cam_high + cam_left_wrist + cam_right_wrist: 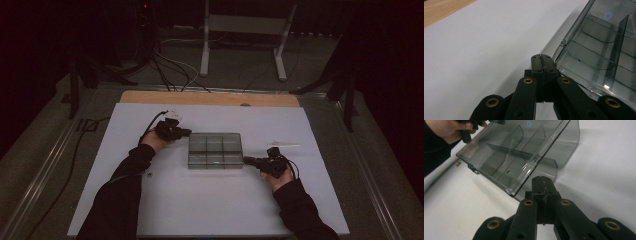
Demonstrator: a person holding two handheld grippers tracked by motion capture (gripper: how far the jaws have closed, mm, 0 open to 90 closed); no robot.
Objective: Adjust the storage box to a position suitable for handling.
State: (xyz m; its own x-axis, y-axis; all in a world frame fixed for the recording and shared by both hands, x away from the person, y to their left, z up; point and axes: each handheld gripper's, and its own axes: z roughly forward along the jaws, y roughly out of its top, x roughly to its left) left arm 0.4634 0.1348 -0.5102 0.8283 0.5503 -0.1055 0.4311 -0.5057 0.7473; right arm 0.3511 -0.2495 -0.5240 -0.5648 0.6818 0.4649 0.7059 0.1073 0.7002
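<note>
Both grippers at the closed box

The compartment box (215,150) lay mid-sheet, lid not yet raised; left gripper (186,133) at its ten o'clock and right gripper (247,160) at four o'clock had jaws together, holding nothing.

I am holding my left gripper (543,61) low over the white sheet (486,45), its jaws pressing together with nothing between them. The clear smoky divided box (599,50) is lying just to their right, its near corner almost touching the tips. Bare wood (441,10) is showing far ahead on the left.
</note>
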